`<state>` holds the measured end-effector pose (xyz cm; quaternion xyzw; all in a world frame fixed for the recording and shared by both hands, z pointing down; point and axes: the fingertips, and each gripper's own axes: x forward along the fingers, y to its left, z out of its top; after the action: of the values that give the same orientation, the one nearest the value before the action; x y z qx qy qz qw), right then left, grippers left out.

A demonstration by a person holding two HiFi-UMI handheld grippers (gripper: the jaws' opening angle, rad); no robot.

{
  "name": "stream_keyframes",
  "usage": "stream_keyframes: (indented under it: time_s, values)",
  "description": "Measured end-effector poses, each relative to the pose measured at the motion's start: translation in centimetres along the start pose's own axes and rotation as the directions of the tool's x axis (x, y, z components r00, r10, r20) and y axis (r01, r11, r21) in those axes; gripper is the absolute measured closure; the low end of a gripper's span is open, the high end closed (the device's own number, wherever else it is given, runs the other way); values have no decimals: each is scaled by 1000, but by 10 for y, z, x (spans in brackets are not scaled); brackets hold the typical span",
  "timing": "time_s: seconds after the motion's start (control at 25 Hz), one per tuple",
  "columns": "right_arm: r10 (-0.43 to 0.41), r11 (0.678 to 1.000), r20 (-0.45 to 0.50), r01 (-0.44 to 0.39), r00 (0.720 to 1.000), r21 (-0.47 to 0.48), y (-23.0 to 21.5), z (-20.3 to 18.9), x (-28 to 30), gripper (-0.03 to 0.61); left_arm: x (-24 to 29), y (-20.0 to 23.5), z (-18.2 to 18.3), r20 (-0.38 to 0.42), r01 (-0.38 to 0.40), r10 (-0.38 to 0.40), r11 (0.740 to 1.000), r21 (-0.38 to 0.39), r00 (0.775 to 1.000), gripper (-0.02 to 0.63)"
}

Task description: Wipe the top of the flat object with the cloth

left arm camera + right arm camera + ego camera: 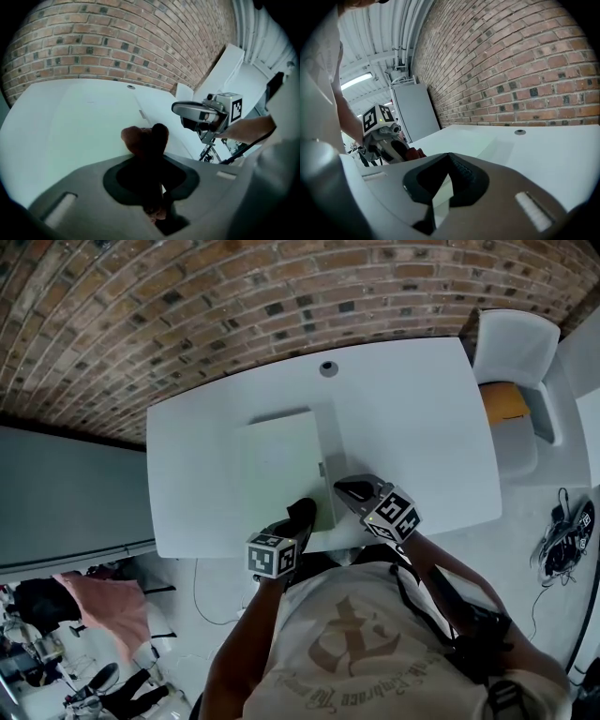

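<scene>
The left tongs [302,514] were clamped tight on a crumpled reddish-brown cloth [133,139], a soft wad that bulged out past the left tips of the tongs, and they hung at the near edge of the pale flat rectangular slab [281,465]. That slab lay on the smooth white worktop [412,418] with its long axis running near to far. Nearly all of its top stretched away on the far side of the cloth, so the wipe would likely be a push straight outward along that length. The left hand was clearly the one placed for it. The slab's surface looked matt, hard and featureless, with crisp edges and only a low step down to the worktop. It probably offered the cloth little resistance, and it might slide if not steadied. The right tongs [352,489] sat just beside the slab's near right corner. Their dark ribbed tips were drawn together and held nothing. Beyond the worktop's far edge rose a rough red brick wall [187,315].
</scene>
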<state>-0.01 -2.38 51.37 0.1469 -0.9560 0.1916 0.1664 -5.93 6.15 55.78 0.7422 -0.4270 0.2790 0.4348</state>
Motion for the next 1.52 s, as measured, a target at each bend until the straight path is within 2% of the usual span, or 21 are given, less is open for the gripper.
stream_keyframes:
  time_s: [0.2, 0.8, 1.08, 1.24, 1.52]
  values:
    - [16, 999, -7, -16, 1000, -43, 8, 3, 8, 571, -14, 20, -3, 32, -35, 37, 998, -48, 999, 537]
    - [19, 997, -36, -21, 999, -70, 25, 12, 45, 571, -68, 107, -10, 77, -130, 143, 978, -161, 987, 538]
    - [-5, 998, -24, 4, 1000, -62, 26, 21, 56, 571, -85, 137, -7, 49, -138, 149, 972, -189, 988, 539]
    - [-22, 998, -19, 21, 1000, -53, 26, 23, 58, 571, -97, 156, 8, 34, -153, 163, 965, -212, 986, 541]
    - [-58, 998, -12, 58, 998, -21, 19, 20, 56, 571, -78, 171, 19, -64, -147, 137, 973, -179, 988, 541]
